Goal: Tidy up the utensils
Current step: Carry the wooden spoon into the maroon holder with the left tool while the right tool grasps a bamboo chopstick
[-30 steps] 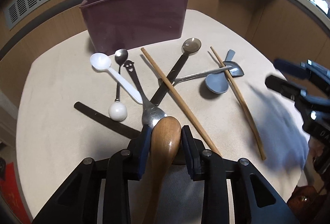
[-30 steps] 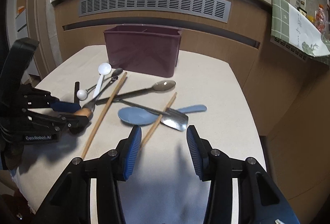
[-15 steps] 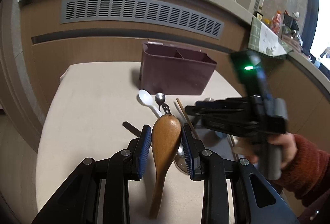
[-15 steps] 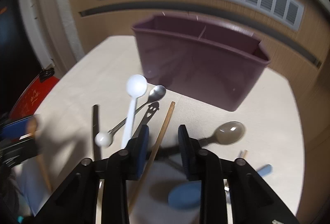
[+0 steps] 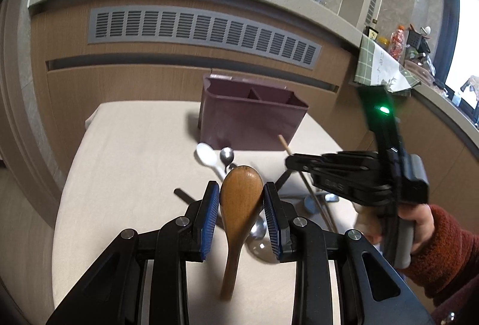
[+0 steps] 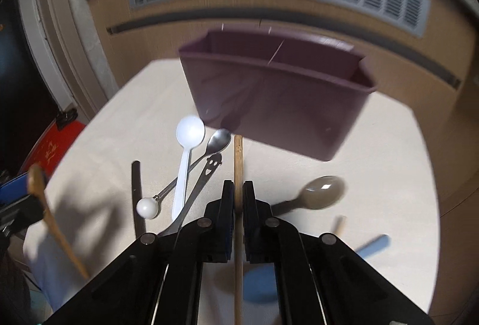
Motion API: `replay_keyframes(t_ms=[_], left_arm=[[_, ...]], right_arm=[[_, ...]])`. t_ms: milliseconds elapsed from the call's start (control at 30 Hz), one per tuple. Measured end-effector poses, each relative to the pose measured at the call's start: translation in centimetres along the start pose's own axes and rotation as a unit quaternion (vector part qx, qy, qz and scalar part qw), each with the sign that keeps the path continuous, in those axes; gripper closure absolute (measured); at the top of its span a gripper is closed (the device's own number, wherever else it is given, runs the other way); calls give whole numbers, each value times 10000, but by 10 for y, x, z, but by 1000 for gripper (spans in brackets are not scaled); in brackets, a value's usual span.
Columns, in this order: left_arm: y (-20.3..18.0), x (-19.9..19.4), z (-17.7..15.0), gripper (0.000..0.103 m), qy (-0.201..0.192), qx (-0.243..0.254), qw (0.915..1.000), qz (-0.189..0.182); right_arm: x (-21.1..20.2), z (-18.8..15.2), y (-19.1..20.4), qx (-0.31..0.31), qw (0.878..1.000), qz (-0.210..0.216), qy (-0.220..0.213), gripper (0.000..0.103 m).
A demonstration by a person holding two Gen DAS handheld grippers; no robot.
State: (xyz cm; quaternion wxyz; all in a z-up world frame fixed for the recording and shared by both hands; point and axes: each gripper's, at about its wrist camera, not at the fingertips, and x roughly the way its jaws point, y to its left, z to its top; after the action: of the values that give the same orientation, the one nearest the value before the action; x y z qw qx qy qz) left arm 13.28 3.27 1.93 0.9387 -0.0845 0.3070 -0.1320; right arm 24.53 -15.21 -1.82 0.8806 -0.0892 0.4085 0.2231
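My left gripper (image 5: 241, 199) is shut on a brown wooden spoon (image 5: 239, 205), held above the table with its bowl forward. My right gripper (image 6: 238, 193) is shut on a wooden chopstick (image 6: 238, 163), lifted off the table and pointing at the maroon two-compartment holder (image 6: 275, 97). The holder also shows in the left wrist view (image 5: 251, 115) at the table's far side. The right gripper and the chopstick's tip (image 5: 283, 142) show at the right of the left wrist view. The wooden spoon shows at the left edge of the right wrist view (image 6: 45, 205).
On the beige table (image 6: 374, 175) lie a white plastic spoon (image 6: 187, 151), a small steel spoon (image 6: 218, 140), a smiley-handled utensil (image 6: 206, 178), a black stick (image 6: 136, 190), a grey-bowled spoon (image 6: 320, 193), a blue spoon (image 6: 260, 283) and a second chopstick (image 6: 339, 224).
My right gripper has closed on the chopstick and lifted it toward the holder. My left gripper has raised the wooden spoon higher off the table.
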Motion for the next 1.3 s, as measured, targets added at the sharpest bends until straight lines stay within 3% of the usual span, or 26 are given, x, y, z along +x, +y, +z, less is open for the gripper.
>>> replay_keyframes(t_ms=[167, 267, 367, 467, 567, 700, 1000, 1100, 1300], left_arm=[[-13, -7, 16, 72, -245, 86, 9996, 64], [-19, -13, 42, 72, -483, 168, 9987, 28], [-26, -29, 99, 72, -999, 298, 9943, -205], [-33, -39, 155, 72, -1590, 410, 9861, -257], [-28, -31, 188, 72, -1878, 233, 9816, -263], [-9, 2, 208, 72, -1916, -77, 9810, -294], [26, 91, 205, 72, -1393, -382, 9885, -450], [33, 114, 200, 72, -1282, -532, 9889, -533], [35, 151, 178, 72, -868, -551, 9938, -417]], right_arm=[[-36, -2, -1, -111, 9988, -182, -451, 99], [-60, 5, -11, -21, 9963, -336, -794, 99], [-102, 42, -25, 109, 9895, -314, -1407, 99], [-158, 98, -35, 48, 9689, -380, -2444, 99], [-181, 136, -50, 136, 9541, -202, -2985, 98], [-163, 158, -66, 313, 9465, -392, -3189, 98], [-90, 176, -73, 265, 9344, -656, -3491, 98], [-59, 176, -78, 298, 9375, -711, -3394, 98], [-9, 160, -95, 345, 9565, -849, -2770, 98]])
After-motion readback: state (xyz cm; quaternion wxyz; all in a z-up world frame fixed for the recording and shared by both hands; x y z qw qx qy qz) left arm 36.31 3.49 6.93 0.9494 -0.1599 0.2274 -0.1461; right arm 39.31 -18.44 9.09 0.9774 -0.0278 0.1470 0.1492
